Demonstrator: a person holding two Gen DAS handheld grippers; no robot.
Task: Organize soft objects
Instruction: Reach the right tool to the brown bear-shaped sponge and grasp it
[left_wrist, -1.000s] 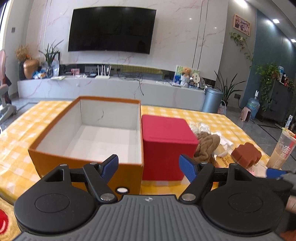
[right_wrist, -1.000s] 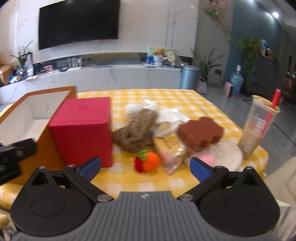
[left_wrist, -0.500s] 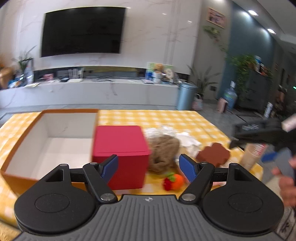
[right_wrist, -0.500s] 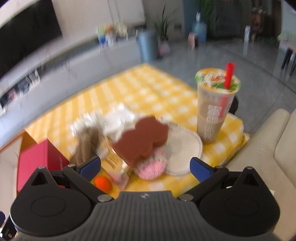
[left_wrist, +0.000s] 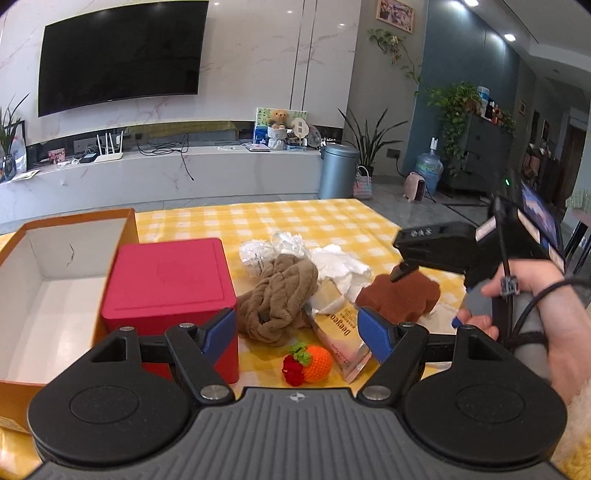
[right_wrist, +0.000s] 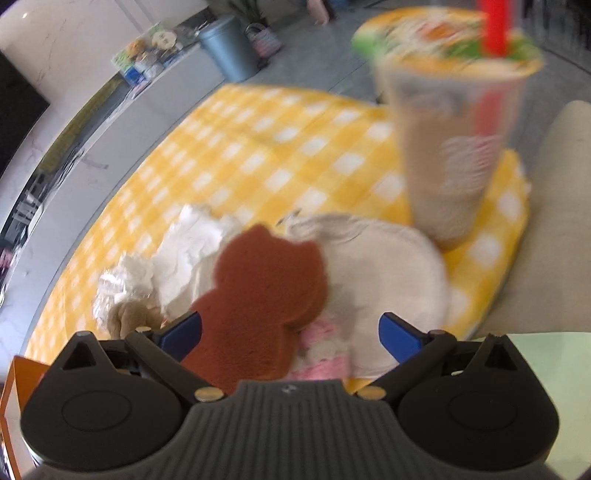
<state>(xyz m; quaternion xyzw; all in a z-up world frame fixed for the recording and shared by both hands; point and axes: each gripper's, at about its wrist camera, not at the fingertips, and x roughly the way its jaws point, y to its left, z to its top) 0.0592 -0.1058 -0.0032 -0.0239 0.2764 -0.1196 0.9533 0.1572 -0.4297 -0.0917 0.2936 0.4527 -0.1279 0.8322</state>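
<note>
A heap of soft things lies on the yellow checked cloth: a brown knitted scarf (left_wrist: 277, 295), white crumpled cloth (left_wrist: 340, 267), a brown bear-shaped sponge (left_wrist: 397, 301) (right_wrist: 258, 295), a crocheted orange and strawberry (left_wrist: 308, 363) and a pink knitted piece (right_wrist: 325, 360). My left gripper (left_wrist: 295, 332) hangs open above the near edge, nothing between its fingers. My right gripper (right_wrist: 290, 328) is open, low over the brown sponge, which lies between its blue fingertips. An open orange box (left_wrist: 22, 236) stands left of a closed red box (left_wrist: 168, 280).
A tall drink cup with a red straw (right_wrist: 458, 147) stands close at the right, next to a round beige pad (right_wrist: 399, 273). A yellow snack packet (left_wrist: 341, 332) lies under the heap. A beige sofa edge (right_wrist: 554, 221) borders the table's right side. A person's hand (left_wrist: 528, 306) holds the right gripper.
The right gripper has swung right and dropped down toward the brown sponge, closing in on the cup. The left gripper has turned right from the orange box to face the heap.
</note>
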